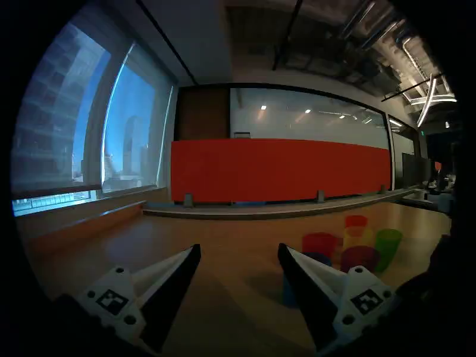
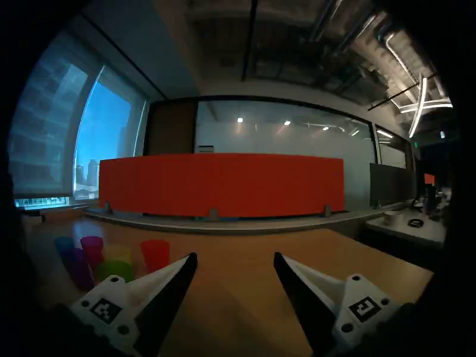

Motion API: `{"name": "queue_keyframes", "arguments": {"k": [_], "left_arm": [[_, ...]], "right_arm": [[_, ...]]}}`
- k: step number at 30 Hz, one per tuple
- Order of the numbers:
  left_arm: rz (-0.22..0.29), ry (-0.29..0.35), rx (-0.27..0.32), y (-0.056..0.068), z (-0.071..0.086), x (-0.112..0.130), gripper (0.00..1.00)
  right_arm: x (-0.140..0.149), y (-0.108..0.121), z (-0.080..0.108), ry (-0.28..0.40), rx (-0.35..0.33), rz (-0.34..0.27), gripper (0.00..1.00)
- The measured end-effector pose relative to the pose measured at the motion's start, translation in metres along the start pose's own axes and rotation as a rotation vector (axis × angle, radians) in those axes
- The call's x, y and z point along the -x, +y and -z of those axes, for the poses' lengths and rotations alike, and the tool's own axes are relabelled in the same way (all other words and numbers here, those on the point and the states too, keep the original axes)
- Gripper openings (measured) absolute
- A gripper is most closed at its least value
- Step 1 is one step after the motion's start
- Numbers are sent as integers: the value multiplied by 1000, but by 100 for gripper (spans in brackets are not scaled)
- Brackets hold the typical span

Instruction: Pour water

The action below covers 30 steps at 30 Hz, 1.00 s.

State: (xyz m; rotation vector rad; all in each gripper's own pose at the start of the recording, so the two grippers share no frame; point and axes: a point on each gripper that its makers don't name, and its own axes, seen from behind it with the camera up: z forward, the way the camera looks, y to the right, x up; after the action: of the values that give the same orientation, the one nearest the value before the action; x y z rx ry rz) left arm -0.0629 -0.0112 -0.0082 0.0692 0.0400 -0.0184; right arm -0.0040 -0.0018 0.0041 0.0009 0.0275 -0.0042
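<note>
Left gripper view: I've got the cluster of cups [image 1: 351,245] standing on the surface [image 1: 226,238], ahead and to the right of the left gripper [image 1: 238,256]. One cup is partly behind its right jaw. Right gripper view: the cups sit ahead and to the left of the right gripper [image 2: 234,262]. A partition [image 1: 279,169] runs along the surface's far edge, behind the cups. Windows [image 1: 119,143] lie to the left. A second desk [image 2: 410,231] sits right of the surface across a gap, with small items [image 2: 391,218] on it.

left gripper [image 1: 238,246], spread wide, hovers over a wooden table [image 1: 178,232] near coloured cups [image 1: 357,241].
</note>
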Motion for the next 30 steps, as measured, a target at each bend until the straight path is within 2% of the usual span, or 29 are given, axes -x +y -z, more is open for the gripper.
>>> {"name": "queue_keyframes", "arguments": {"k": [6,30], "left_arm": [[0,0,0,0,0,0,96],[0,0,0,0,0,0,96]], "right_arm": [[9,1,-2,-16,-1,-19,100],[10,3,-1,-18,1,-2,100]]}}
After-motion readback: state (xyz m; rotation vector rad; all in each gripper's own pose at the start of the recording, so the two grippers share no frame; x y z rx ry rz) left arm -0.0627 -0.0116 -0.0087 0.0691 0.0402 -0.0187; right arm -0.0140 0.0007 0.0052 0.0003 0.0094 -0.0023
